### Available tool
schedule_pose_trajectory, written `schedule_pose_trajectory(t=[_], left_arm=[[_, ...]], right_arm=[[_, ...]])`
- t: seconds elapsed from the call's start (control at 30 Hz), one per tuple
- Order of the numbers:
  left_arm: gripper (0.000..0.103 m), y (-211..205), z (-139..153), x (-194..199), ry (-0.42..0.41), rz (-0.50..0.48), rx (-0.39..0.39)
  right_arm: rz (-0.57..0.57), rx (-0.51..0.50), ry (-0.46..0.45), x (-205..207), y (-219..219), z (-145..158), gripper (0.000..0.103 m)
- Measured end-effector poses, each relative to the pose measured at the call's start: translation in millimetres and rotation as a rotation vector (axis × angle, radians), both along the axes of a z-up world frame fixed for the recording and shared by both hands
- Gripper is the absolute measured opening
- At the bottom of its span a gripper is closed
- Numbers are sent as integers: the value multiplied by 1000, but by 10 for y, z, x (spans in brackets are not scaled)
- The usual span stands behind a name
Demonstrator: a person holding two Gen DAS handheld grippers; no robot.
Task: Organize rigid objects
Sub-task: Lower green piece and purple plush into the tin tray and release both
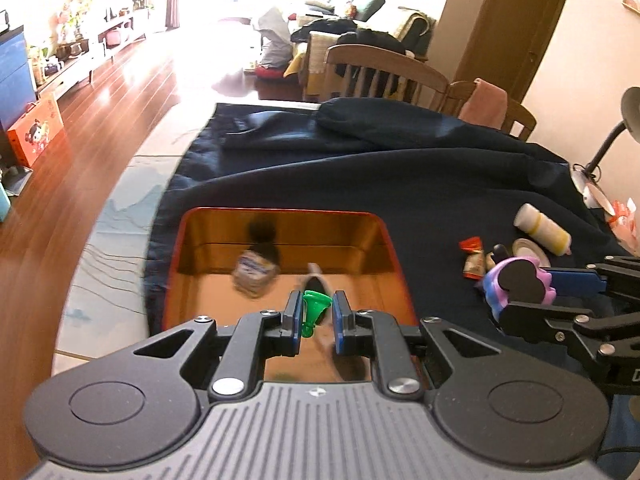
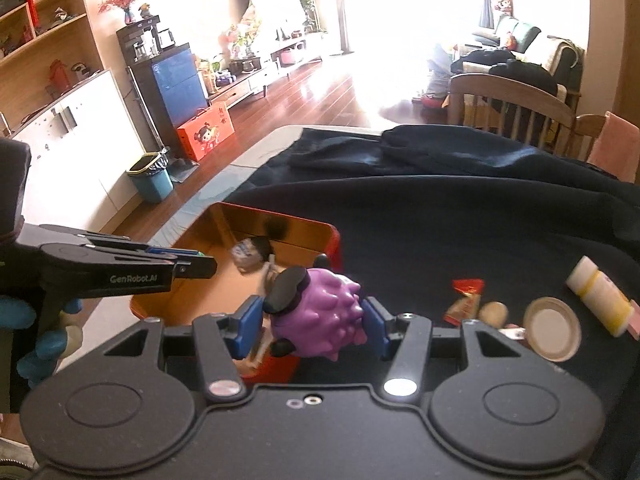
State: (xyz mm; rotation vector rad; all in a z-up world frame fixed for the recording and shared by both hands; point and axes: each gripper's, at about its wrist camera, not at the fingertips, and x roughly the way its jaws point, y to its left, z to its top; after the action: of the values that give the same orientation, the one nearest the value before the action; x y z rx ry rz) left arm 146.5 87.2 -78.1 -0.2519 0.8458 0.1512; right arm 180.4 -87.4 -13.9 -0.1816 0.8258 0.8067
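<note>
My left gripper (image 1: pixel 316 314) is over the near end of the orange box (image 1: pixel 280 216) with a small green toy piece (image 1: pixel 314 310) between its blue pads; the piece touches the left pad and a gap shows on the right. My right gripper (image 2: pixel 314 322) is shut on a purple bumpy toy with black ears (image 2: pixel 320 312), held above the box's right rim (image 2: pixel 334 236). The toy also shows in the left wrist view (image 1: pixel 516 284). Inside the box lie a wrapped packet (image 1: pixel 252 274) and a dark object (image 1: pixel 264 250).
On the dark blue cloth (image 1: pixel 400 176) right of the box lie a red-ended candy wrapper (image 2: pixel 464 298), a round white lid (image 2: pixel 552 328), a white and yellow tube (image 2: pixel 600 296) and a small beige piece (image 2: pixel 494 312). Wooden chairs (image 1: pixel 380 72) stand behind the table.
</note>
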Motion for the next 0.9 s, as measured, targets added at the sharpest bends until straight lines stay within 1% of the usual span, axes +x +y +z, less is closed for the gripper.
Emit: schedule_pose_trajectory(t=[0.2, 0.33, 0.6, 0.73, 0.9], left_arm=[[15, 370, -115, 36, 33, 10, 8], [15, 506, -196, 124, 48, -6, 12], [15, 561, -348, 312, 75, -67, 22], [15, 530, -422, 397, 83, -108, 28], [15, 538, -541, 479, 112, -121, 28]], right_arm=[[37, -15, 11, -51, 354, -92, 53], [76, -35, 24, -90, 612, -190, 53], [126, -94, 49, -167, 942, -403, 53], [132, -118, 72, -166, 1034, -520, 53], [147, -138, 92, -140, 1118, -623, 53]])
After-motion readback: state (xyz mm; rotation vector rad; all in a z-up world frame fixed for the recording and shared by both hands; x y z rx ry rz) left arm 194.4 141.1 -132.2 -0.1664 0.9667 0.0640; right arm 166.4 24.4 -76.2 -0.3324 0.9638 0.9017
